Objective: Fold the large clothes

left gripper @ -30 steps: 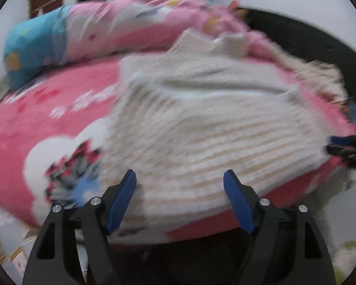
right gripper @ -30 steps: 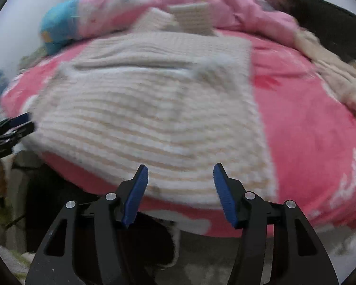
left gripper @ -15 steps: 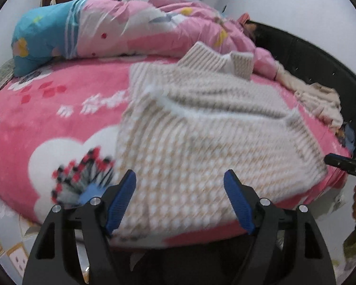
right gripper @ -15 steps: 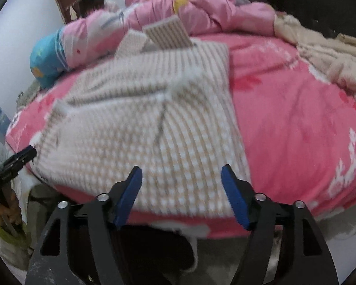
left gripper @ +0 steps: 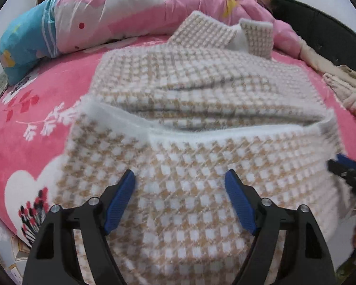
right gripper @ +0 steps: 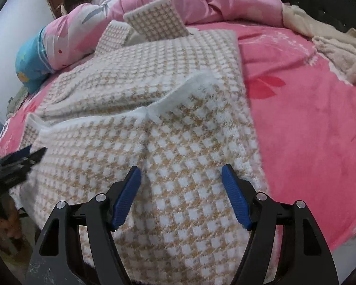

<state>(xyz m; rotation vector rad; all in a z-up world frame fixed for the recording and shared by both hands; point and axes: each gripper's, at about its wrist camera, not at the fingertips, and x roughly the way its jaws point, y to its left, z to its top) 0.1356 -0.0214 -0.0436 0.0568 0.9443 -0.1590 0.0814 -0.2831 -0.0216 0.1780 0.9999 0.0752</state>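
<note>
Spread flat across the pink bed (left gripper: 47, 109), reaching up toward the quilt (left gripper: 121, 7): a checked sweater (left gripper: 201, 99), sleeves already crossed over the body and the hem draped over the near edge. Looks thick, fluffy and limp, fairly bulky yet light; likely to sag and bunch rather than hold a crease, with fuzzy knit that should grip well against the blue pads (left gripper: 121, 197). Left hand-held gripper (left gripper: 180, 178) spread wide, empty, poised over the hem; right hand-held gripper (right gripper: 179, 173) likewise spread and empty over the hem near the sweater's right edge. Best taken at the two hem corners, pinching through both layers, then lifted together toward the collar (left gripper: 225, 30).
</note>
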